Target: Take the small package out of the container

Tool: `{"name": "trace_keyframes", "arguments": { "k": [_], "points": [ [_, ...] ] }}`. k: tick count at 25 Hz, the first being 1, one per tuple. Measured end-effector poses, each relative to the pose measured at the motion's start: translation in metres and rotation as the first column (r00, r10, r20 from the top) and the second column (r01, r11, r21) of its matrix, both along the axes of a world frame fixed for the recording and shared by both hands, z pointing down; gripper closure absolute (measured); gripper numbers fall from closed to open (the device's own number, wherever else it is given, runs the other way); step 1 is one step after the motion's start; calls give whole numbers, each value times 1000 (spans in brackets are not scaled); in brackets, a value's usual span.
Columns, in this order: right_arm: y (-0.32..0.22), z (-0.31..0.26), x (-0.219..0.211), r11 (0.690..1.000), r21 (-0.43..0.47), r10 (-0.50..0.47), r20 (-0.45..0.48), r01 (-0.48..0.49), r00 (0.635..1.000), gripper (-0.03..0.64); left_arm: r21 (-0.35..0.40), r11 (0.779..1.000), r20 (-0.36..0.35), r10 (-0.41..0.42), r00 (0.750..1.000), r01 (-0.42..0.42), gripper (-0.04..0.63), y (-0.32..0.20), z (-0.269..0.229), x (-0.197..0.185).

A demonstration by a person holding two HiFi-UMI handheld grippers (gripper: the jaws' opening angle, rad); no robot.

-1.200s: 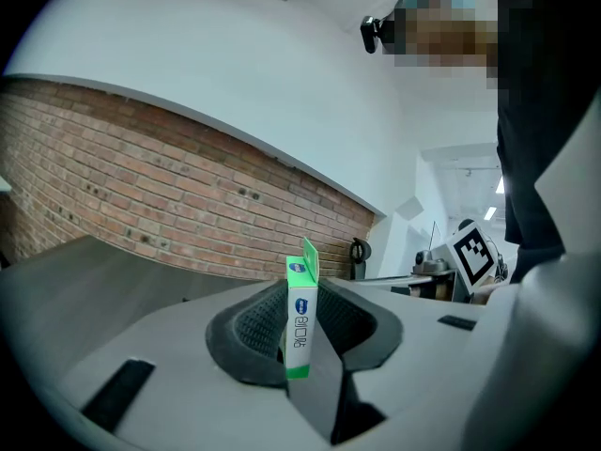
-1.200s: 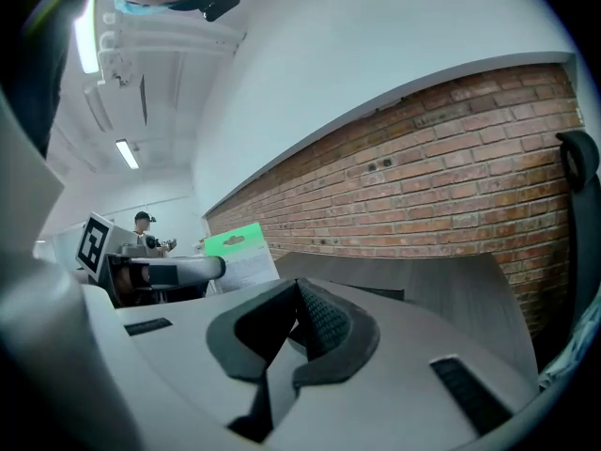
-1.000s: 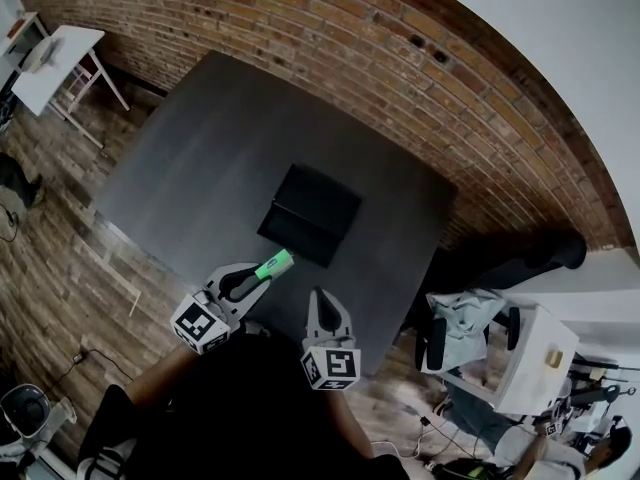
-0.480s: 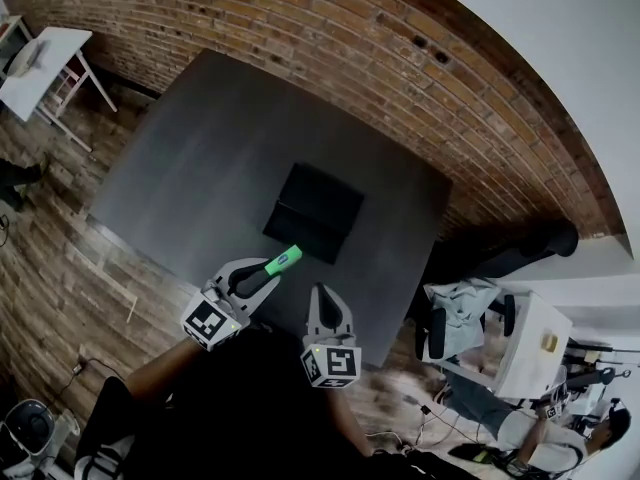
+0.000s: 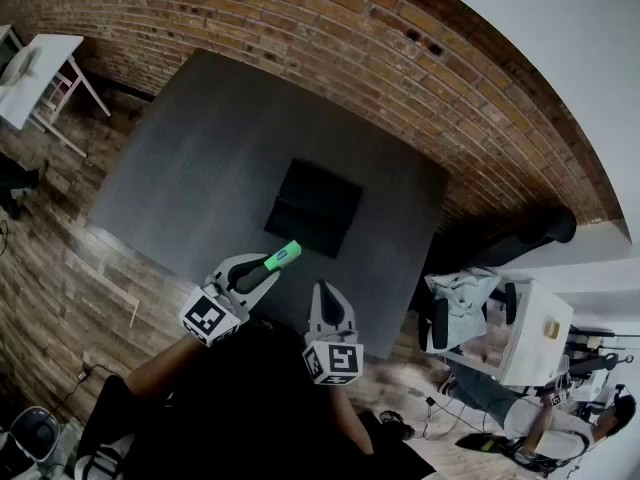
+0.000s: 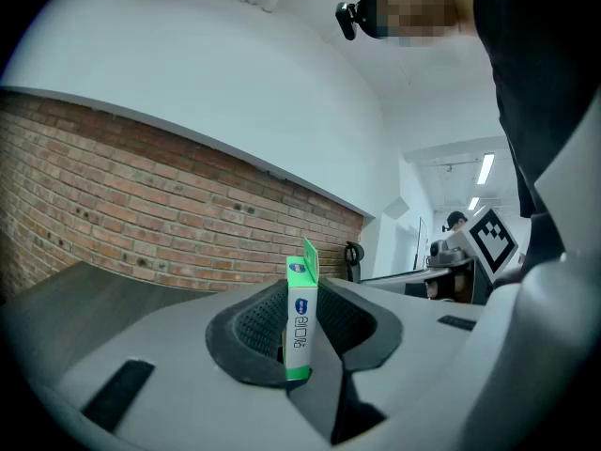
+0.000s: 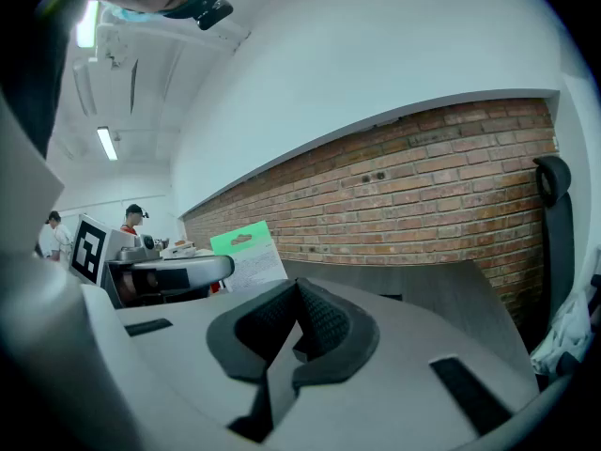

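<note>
The left hand-held gripper [image 5: 262, 271] is clenched on the package [image 6: 300, 319], a thin green-and-white carton gripped by its flat faces between the black ribbed pads [image 6: 258, 322]. It stands on end in the jaws, and its top end with a green hang tab sticks out past the fingertips. On the narrow edge facing the left gripper view there is a blue oval logo, with a blue band of white characters below it. The print is too small to read. From the right gripper view the carton's broad back is white with lines of fine print under the green tab with a hang slot, also not legible.

In the head view the package is out of the container [image 5: 318, 206], a black shallow box lying open in the middle of the dark grey tabletop [image 5: 190, 158]. The package is held just on the near side of the container's front edge.

The right hand-held gripper [image 7: 299, 322] is beside the left one, over the tabletop's near edge. Its jaws are pressed together with nothing between them. A brick wall [image 5: 330, 38] runs behind the tabletop.
</note>
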State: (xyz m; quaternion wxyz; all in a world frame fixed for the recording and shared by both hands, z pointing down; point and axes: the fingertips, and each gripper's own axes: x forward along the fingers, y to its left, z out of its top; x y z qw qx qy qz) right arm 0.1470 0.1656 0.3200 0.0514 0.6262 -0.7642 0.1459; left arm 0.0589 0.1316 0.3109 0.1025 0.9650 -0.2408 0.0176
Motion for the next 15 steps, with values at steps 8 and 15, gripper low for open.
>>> {"name": "trace_keyframes", "arguments": {
  "k": [8,15],
  "points": [
    [3,3,-4,1000,-5,-9,-7,9,1000,592,18,1000,-10,11,1000,-11,482,4,-2,-2],
    [2,3,-6,1000,-5,-14,-12,14,1000,592,15,1000,-14,3,1000,-3,482,2,-2,-3]
  ]
}}
